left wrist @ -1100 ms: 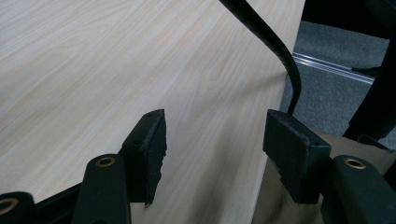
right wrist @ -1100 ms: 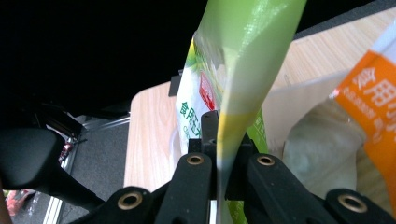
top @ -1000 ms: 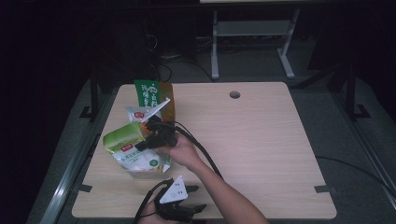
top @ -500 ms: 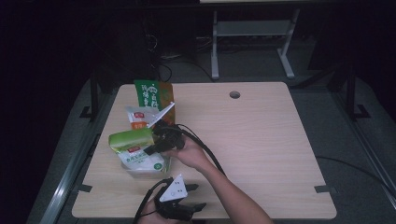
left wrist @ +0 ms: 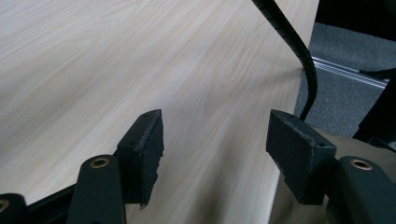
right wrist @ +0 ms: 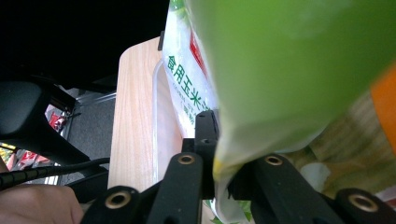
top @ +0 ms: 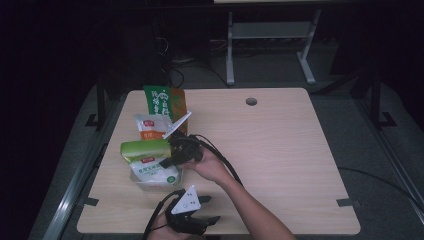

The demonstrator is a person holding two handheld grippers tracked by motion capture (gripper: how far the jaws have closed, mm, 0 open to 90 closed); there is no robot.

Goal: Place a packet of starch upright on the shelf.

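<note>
Left gripper [top: 192,220] — black body under a grey three-cornered plate, at the near table edge. Jaws stand released, well apart, with bare wood between them; the pads [left wrist: 148,149] are matte black blocks with rough, worn faces. A ribbed black cable [left wrist: 299,51] arcs past its right jaw towards the table edge.

Table [top: 280,150] — pale wood-grain laminate, smooth, rectangular with rounded corners; a small round hole [top: 251,101] near the far edge.

Right gripper [top: 167,159] — black, held in the right hand [top: 210,167] left of the table's middle, pointing left. Jaws have just been opening a little, yet the right gripper view shows them pinched on the thin crimped edge of the green bag [top: 145,149].

Green bag — glossy lime-green film, plump and pillow-shaped, lying level across the top of the tub [top: 150,182], left half of the table.

Tub — clear plastic, shallow, rounded corners. Inside it leans a white pouch [top: 152,170], glossy, with green print and a small red label.

Second pouch [top: 150,127] — white film with a red-orange label, just beyond the tub.

Tall pack [top: 165,102] — dark green front with pale lettering, orange-brown side, upright behind the second pouch.

Floor [top: 350,75] — grey, beyond the table; a pale metal frame [top: 270,35] stands on it.
</note>
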